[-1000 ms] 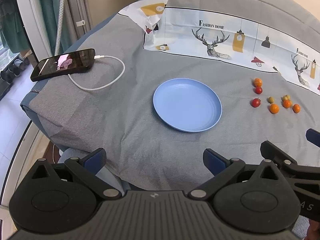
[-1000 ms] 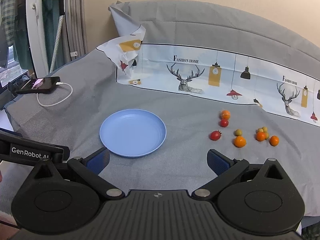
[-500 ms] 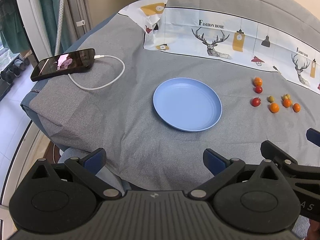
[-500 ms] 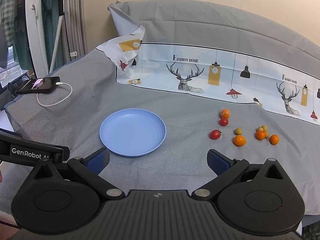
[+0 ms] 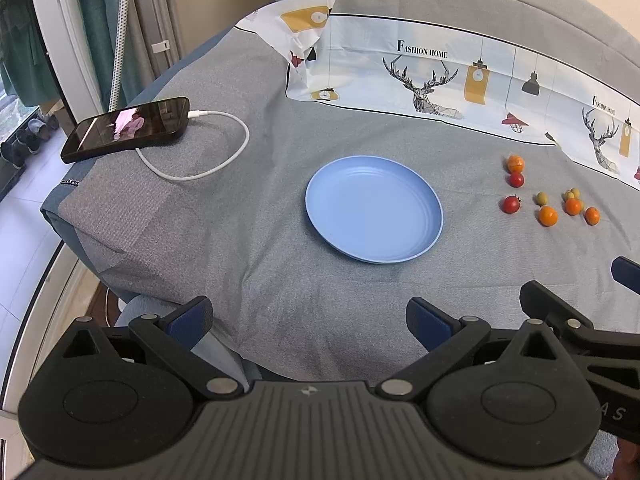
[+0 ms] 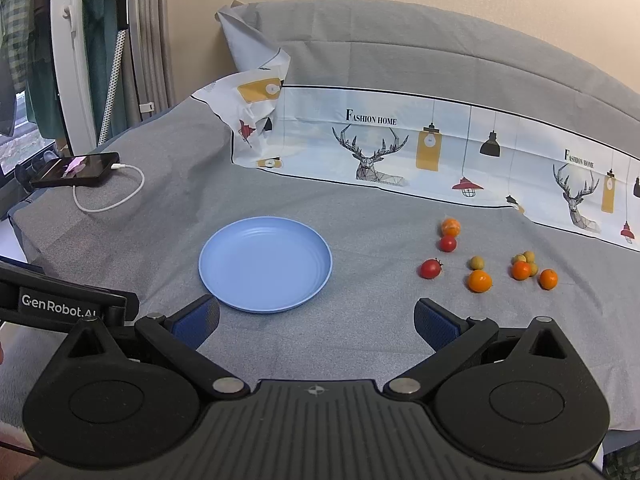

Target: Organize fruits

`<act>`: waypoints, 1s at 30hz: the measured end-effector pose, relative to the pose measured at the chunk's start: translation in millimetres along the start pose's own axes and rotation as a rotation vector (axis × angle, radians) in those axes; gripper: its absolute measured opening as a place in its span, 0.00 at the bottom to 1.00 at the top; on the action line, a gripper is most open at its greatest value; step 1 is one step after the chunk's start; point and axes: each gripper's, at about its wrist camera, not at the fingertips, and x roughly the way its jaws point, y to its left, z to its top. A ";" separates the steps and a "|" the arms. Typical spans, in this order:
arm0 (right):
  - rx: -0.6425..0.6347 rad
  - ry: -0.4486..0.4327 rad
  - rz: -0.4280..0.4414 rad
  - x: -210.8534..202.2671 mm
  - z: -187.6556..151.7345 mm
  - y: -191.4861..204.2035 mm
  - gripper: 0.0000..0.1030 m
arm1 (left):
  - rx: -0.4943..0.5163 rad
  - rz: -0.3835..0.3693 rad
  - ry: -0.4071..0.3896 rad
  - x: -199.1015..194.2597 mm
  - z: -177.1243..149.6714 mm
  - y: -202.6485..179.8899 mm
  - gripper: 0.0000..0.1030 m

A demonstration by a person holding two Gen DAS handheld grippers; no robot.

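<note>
Left tool point(image 5: 308, 318): we hold it spread wide and empty, low over the near edge of the bed point(image 5: 248, 240), well short of everything.
Right tool point(image 6: 316, 320): likewise released, nothing between its fingers, near the bed's front edge with the plate just ahead.
Blue plate point(image 6: 265, 265): bare, flat on the grey cover around the middle of the bed; we judge it light, rigid plastic.
Fruits point(image 6: 480, 264): scattered well to the right of the plate, none on it; two red tomatoes point(image 6: 430, 269), several small oranges point(image 6: 479, 281) and some pale yellow-green ones point(image 6: 476, 263), whose kind we cannot quite make out.
Handling: small, round and light, so they will roll on the soft cover; the tomatoes look smooth and thin-skinned, so a gentle squeeze suits.
Where to grip: across the widest middle of one fruit, coming from above; the isolated tomato first, since the far-right ones touch.
Phone point(image 5: 126, 129): charging at the far left corner, out of our way.
</note>
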 end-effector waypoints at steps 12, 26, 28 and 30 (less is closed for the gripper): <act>-0.001 0.001 0.001 0.9 0.7 -0.1 1.00 | 0.002 0.000 0.002 0.3 1.2 0.9 1.00; 0.000 -0.015 0.010 -1.9 0.9 -1.5 1.00 | 0.013 0.018 -0.005 -6.2 2.6 -3.1 1.00; 0.005 -0.021 0.013 -3.3 0.5 -3.2 1.00 | 0.015 0.019 -0.009 -8.8 2.3 -4.5 1.00; 0.012 -0.029 0.015 -5.7 0.6 -5.0 1.00 | 0.020 0.021 -0.015 -11.9 1.9 -6.8 1.00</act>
